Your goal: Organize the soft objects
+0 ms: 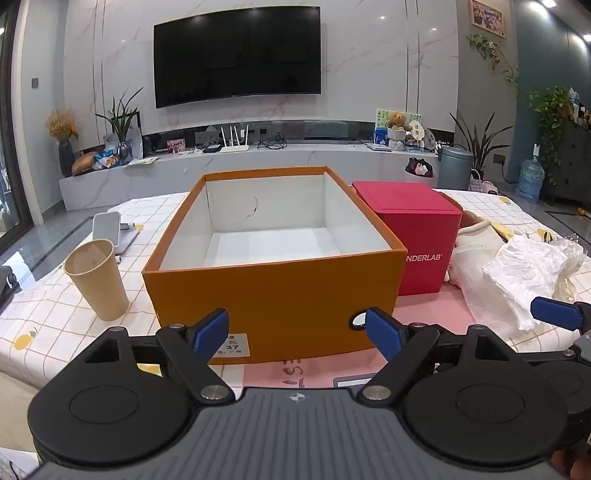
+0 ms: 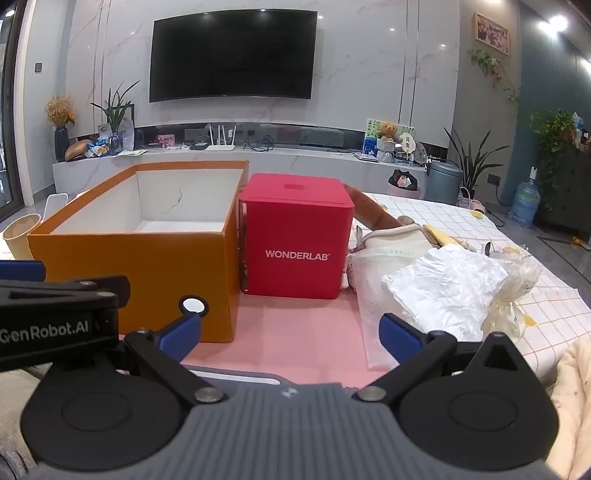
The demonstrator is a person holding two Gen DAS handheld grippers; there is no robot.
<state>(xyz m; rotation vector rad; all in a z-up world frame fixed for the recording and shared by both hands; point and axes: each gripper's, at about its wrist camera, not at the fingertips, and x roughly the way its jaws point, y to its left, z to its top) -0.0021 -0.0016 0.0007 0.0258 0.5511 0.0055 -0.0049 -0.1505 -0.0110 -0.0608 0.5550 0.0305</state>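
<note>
Beside rigid orange cardboard box (image 2: 133,258), crumpled white tissue stack (image 2: 447,291).

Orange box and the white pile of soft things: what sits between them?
The red box stands between the orange box and the white pile, close beside the orange one. The right wrist view shows it best.

Bright, even ceiling light was seen; spotlights (image 2: 553,23) glared on the wall, and edges were bowed by fisheye distortion.
</note>
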